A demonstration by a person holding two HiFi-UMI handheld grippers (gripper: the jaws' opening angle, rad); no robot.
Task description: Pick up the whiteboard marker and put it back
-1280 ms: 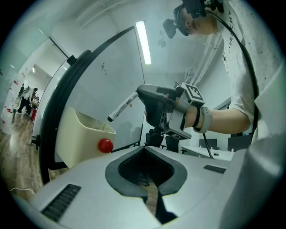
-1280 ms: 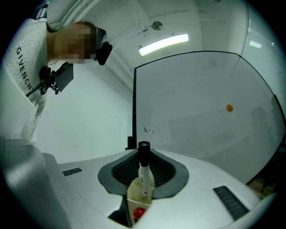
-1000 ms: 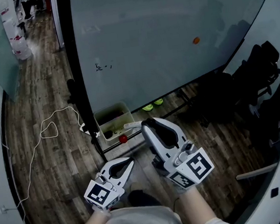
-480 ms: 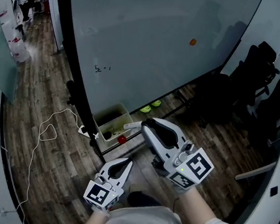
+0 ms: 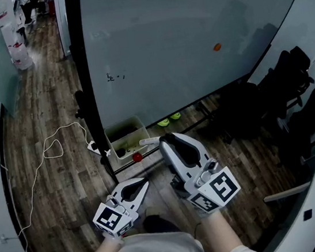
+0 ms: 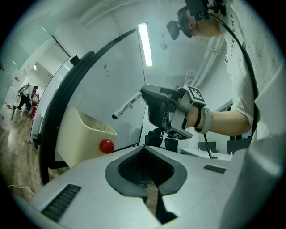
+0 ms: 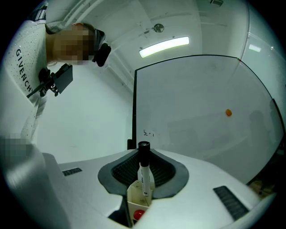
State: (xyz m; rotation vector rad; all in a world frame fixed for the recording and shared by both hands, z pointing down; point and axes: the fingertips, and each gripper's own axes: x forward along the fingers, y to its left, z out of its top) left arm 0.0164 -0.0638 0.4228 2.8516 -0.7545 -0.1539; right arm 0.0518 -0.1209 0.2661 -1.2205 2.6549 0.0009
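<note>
My right gripper [image 5: 163, 142] is shut on a white whiteboard marker [image 5: 148, 142], whose tip sticks out left over a cream tray [image 5: 124, 128] at the foot of the whiteboard [image 5: 179, 32]. In the right gripper view the marker [image 7: 144, 172] stands between the jaws with its black end up, above the tray [image 7: 134, 197]. The left gripper view shows the marker [image 6: 127, 104] held level in front of the board. Lower and nearer to me, my left gripper [image 5: 147, 182] is shut and holds nothing.
A red ball [image 5: 137, 156] sticks to the tray's front. An orange magnet [image 5: 217, 46] is on the board. The board's black frame post [image 5: 87, 103] rises on the left. A white cable [image 5: 50, 146] loops on the wooden floor. Black chairs [image 5: 292, 92] stand at the right.
</note>
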